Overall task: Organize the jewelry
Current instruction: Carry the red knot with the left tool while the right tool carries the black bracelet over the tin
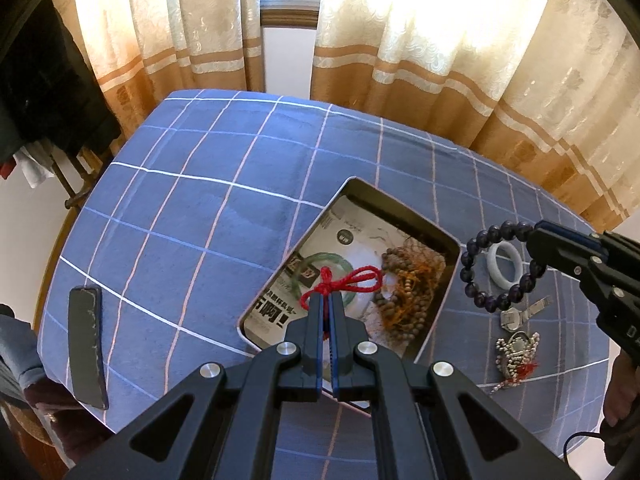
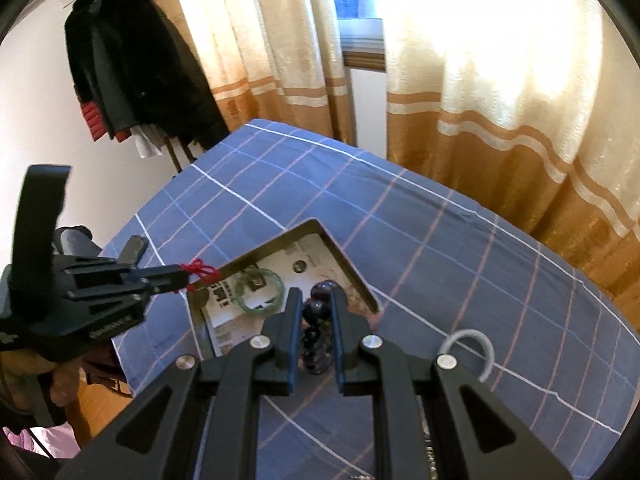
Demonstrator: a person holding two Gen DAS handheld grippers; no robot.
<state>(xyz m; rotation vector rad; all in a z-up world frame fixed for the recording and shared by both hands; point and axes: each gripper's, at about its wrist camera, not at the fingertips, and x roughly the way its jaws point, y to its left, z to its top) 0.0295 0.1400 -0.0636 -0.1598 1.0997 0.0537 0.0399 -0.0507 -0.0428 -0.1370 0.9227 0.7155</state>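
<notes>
My left gripper [image 1: 327, 298] is shut on a red knotted cord [image 1: 352, 280] and holds it above an open metal box [image 1: 454, 250] on the blue checked cloth. The box holds a green bangle [image 1: 316, 260] and brown bead strands [image 1: 400, 284]. My right gripper [image 1: 534, 238] is shut on a dark purple bead bracelet [image 1: 476, 276], lifted beside the box's right edge. In the right wrist view the purple beads [image 2: 318, 316] sit between my right gripper [image 2: 316, 296] fingers, and the left gripper [image 2: 182, 278] holds the red cord [image 2: 200, 272] over the box [image 2: 304, 228].
A white jade bangle [image 1: 505, 264], a silver watch [image 1: 520, 312] and a silver beaded piece with a red tassel [image 1: 516, 354] lie on the cloth right of the box. A dark flat object [image 1: 86, 344] lies at the left edge. Curtains hang behind the table.
</notes>
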